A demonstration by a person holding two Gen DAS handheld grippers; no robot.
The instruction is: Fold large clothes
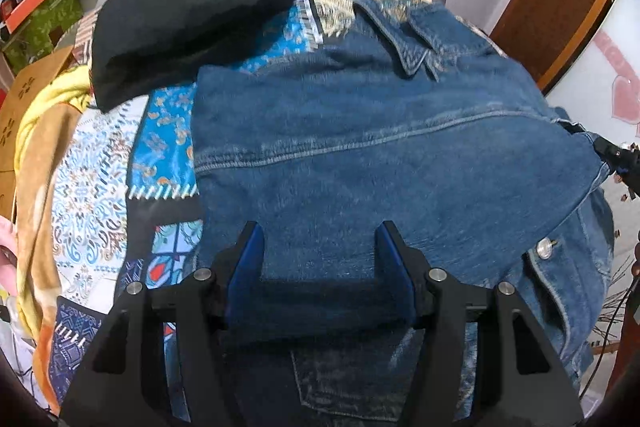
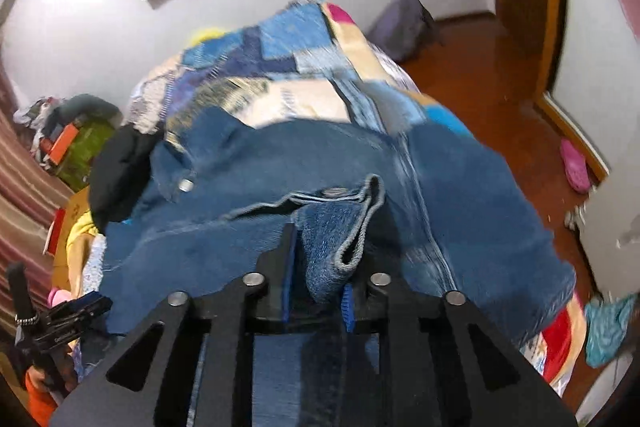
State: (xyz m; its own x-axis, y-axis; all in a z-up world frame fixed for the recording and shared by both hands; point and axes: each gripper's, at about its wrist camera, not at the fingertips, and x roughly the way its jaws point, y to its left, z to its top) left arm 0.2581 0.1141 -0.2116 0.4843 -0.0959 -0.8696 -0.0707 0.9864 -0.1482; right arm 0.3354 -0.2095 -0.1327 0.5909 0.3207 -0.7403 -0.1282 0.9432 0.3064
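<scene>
A blue denim jacket (image 1: 380, 155) lies back side up on a patchwork bedspread (image 1: 160, 147), collar toward the far end. My left gripper (image 1: 320, 239) is open just above the jacket's near part, its blue pads spread wide with no cloth between them. My right gripper (image 2: 320, 247) is shut on a buttoned denim edge, a cuff or hem (image 2: 336, 227), of the same jacket (image 2: 248, 243) and holds it lifted over the body. The right gripper also shows at the right edge of the left wrist view (image 1: 618, 157).
A black garment (image 1: 172, 31) lies on the bed beyond the jacket on the left. A yellow cloth (image 1: 44, 131) hangs at the bed's left edge. Boxes and clutter (image 1: 44, 11) stand at the far left. Wooden floor (image 2: 500, 99) and a pink slipper (image 2: 574, 165) lie right of the bed.
</scene>
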